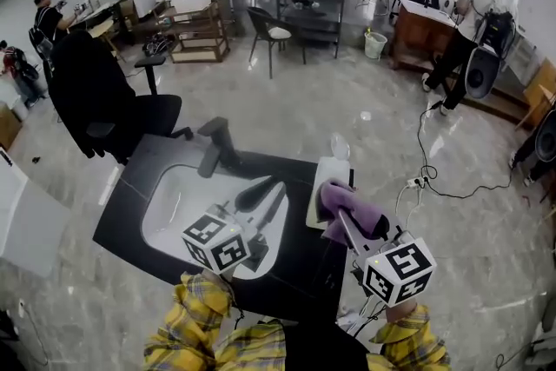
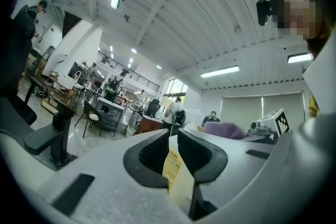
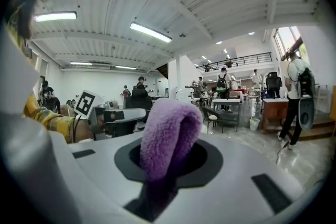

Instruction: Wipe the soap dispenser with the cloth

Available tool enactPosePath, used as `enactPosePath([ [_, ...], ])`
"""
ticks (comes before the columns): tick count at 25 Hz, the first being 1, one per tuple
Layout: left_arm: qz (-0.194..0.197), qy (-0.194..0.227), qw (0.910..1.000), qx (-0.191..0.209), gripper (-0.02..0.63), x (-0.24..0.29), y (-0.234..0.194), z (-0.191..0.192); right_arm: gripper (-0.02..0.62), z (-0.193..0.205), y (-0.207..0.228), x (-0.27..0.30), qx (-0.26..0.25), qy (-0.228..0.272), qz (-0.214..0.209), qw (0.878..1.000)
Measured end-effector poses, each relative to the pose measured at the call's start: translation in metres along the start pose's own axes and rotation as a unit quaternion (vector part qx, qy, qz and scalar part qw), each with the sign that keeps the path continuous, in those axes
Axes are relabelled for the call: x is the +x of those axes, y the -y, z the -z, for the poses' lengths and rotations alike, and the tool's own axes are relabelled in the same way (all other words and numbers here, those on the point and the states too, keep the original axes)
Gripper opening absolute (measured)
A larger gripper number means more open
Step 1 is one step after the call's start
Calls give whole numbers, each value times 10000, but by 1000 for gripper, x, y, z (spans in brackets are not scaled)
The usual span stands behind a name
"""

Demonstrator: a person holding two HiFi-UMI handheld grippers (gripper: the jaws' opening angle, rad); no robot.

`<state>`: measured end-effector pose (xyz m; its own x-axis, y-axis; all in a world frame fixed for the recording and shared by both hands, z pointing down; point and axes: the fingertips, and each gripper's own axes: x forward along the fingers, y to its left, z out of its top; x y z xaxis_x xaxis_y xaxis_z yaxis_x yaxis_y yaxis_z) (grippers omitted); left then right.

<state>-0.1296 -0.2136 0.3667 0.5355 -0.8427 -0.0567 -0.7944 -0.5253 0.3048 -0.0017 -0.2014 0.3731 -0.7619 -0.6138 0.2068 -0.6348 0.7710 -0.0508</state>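
Between the jaws of my left gripper sits the soap dispenser, a pale bottle with a yellow label, and the pads press on both its sides. In the head view that gripper hangs over the white sink, where the bottle hardly shows against the basin. My right gripper is shut on a purple fleecy cloth, to the right of the sink. The cloth bulges up in a fold out of the jaws. The two grippers are apart, side by side.
The sink is set in a black counter with a dark faucet at its far edge. A white tray lies right of the basin, with a small clear item at its far end. A black office chair stands beyond; people and tables fill the hall.
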Motion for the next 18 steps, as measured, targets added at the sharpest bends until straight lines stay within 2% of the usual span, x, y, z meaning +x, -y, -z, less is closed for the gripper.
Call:
enactPosePath([
  [5, -106, -50, 9999, 6, 41, -17, 3, 6, 75, 2, 2, 9, -200, -133, 106, 9997],
  [10, 20, 31, 9990, -451, 41, -26, 8, 11, 75, 10, 3, 19, -265, -200, 63, 9994],
  [18, 56, -90, 9992, -390, 41, -28, 14, 17, 75, 12, 2, 21, -394, -132, 74, 9991],
])
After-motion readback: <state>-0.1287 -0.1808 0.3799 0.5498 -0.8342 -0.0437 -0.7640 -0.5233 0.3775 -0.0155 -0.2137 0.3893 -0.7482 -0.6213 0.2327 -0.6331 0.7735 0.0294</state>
